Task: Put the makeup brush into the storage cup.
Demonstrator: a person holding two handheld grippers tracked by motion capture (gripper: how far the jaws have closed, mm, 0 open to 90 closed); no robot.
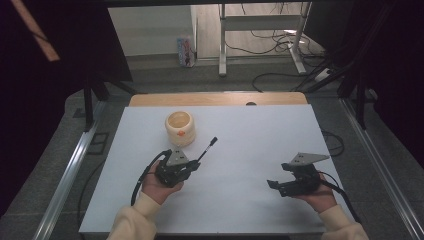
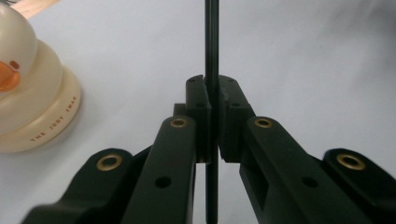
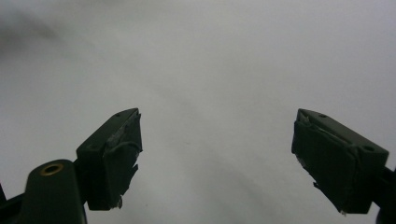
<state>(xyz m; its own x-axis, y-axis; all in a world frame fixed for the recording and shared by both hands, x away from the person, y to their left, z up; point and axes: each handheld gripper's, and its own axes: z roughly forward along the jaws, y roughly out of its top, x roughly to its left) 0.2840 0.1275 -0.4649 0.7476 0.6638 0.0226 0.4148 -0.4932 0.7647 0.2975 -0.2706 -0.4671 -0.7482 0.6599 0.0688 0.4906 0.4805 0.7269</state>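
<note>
Two grippers are up on my feeds. My left gripper (image 1: 194,165) is pinching a thin black rod (image 1: 208,148) between pressed-together pads; the rod sticks out past them, near the middle of the table (image 1: 260,135), tip aimed toward the far edge. My right gripper (image 3: 217,158) is spread wide with nothing between its pads, near the right edge. A cream duck-faced cup (image 1: 180,128) stands just beyond the left gripper. I judge the step is dropping the rod into that cup: tilt it upright, center it over the opening, then release. Its base reads "THE JUDY SWAK", as best I can tell.
</note>
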